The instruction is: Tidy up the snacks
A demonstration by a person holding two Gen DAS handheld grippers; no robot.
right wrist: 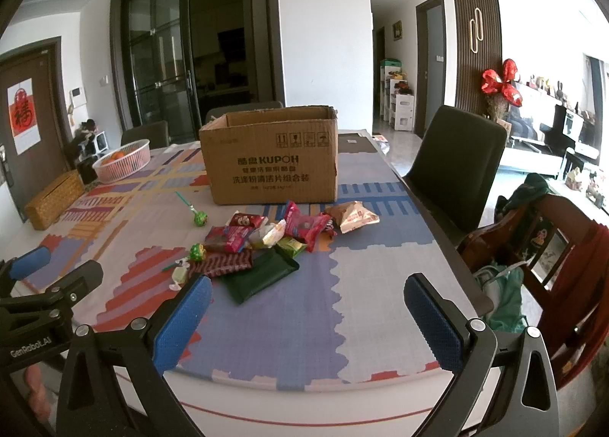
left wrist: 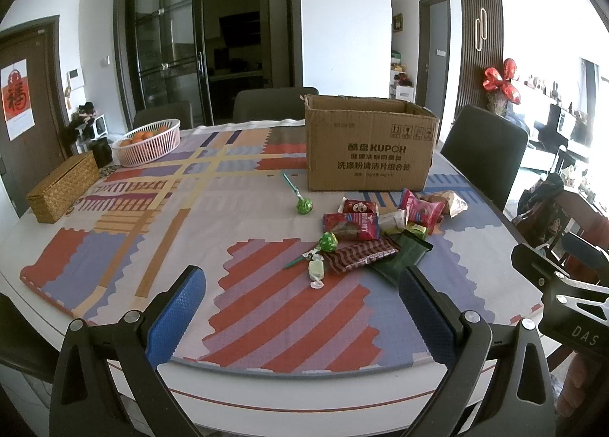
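A pile of wrapped snacks (left wrist: 380, 231) lies on the patterned tablecloth in front of an open cardboard box (left wrist: 371, 144). It includes red packets, a dark green pouch (left wrist: 401, 260), a brown striped bar (left wrist: 361, 256), two green lollipops (left wrist: 304, 205) and a small pale candy (left wrist: 316, 270). The pile (right wrist: 266, 243) and box (right wrist: 272, 157) also show in the right wrist view. My left gripper (left wrist: 302, 303) is open and empty near the table's front edge. My right gripper (right wrist: 308, 317) is open and empty, to the right of the left one.
A pink basket of oranges (left wrist: 150, 142) and a woven box (left wrist: 62, 185) stand at the table's far left. Dark chairs (right wrist: 456, 166) surround the table. A wooden chair with clothes (right wrist: 540, 246) stands at the right.
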